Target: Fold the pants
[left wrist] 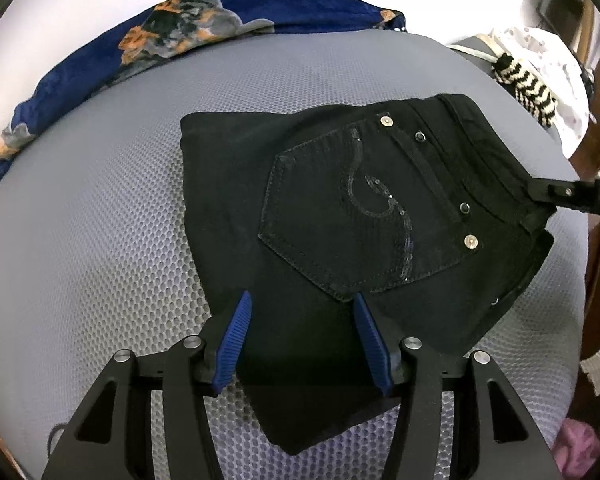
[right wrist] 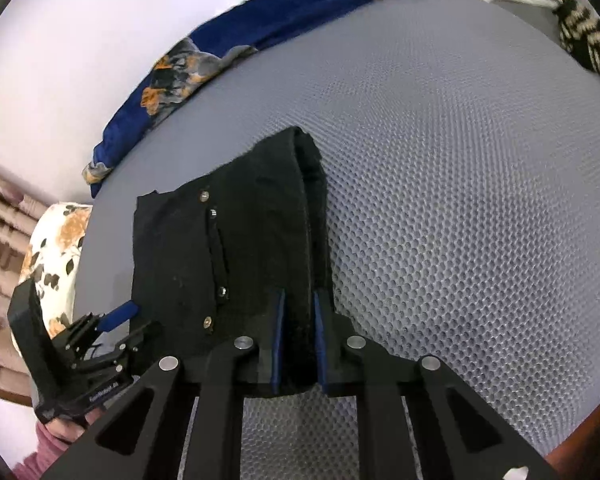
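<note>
The black pants [left wrist: 340,208] lie folded into a compact bundle on the grey mesh bed [left wrist: 100,220], back pocket with a sequin swirl facing up. My left gripper [left wrist: 302,312] is open, its blue fingers astride the near edge of the bundle. My right gripper [right wrist: 300,320] is shut on the waistband end of the pants [right wrist: 240,248]; it also shows in the left wrist view [left wrist: 540,196], at the right edge of the bundle. The left gripper appears in the right wrist view [right wrist: 120,316], at the left of the pants.
A blue floral blanket [left wrist: 180,40] lies along the far edge of the bed. A black-and-white striped item [left wrist: 528,84] and white cloth [left wrist: 560,80] sit at the far right. A floral pillow [right wrist: 56,248] is at the left. Pink fabric [left wrist: 576,444] lies at the lower right.
</note>
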Demonstrator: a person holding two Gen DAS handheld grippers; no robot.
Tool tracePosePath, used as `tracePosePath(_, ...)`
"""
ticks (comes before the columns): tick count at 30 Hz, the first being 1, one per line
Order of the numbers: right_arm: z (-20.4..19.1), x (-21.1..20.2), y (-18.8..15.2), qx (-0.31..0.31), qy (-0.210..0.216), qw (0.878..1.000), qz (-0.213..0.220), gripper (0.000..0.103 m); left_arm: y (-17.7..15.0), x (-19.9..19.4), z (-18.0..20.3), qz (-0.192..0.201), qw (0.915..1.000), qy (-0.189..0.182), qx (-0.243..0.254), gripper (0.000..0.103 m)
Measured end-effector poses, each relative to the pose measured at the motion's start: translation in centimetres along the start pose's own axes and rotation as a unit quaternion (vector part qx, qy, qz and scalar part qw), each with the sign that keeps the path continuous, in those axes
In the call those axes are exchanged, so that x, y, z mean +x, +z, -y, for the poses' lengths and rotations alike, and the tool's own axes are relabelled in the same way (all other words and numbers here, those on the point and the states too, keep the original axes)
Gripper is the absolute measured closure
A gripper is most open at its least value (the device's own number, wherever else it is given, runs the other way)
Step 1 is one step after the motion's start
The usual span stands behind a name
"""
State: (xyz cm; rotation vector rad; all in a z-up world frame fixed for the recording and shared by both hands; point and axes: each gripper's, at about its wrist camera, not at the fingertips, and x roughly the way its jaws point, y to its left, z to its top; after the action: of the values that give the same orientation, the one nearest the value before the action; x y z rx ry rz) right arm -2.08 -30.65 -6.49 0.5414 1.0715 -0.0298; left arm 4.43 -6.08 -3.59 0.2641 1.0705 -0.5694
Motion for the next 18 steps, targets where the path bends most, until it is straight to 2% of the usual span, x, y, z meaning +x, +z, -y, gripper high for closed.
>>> tracePosePath(11, -1.7, -2.4, 0.0, -0.010, 0.000, 1.000, 0.014, 0.095, -0.2, -0.6, -0.3, -0.008, 0.9996, -0.027, -0.002, 0.048)
tracePosePath(18, 0.9, 1.0, -1.4, 0.022, -0.017, 0.999, -0.025, 0.095, -0.9, 0.3, 0.2, -0.017, 0.9995, -0.014, 0.024, 0.048)
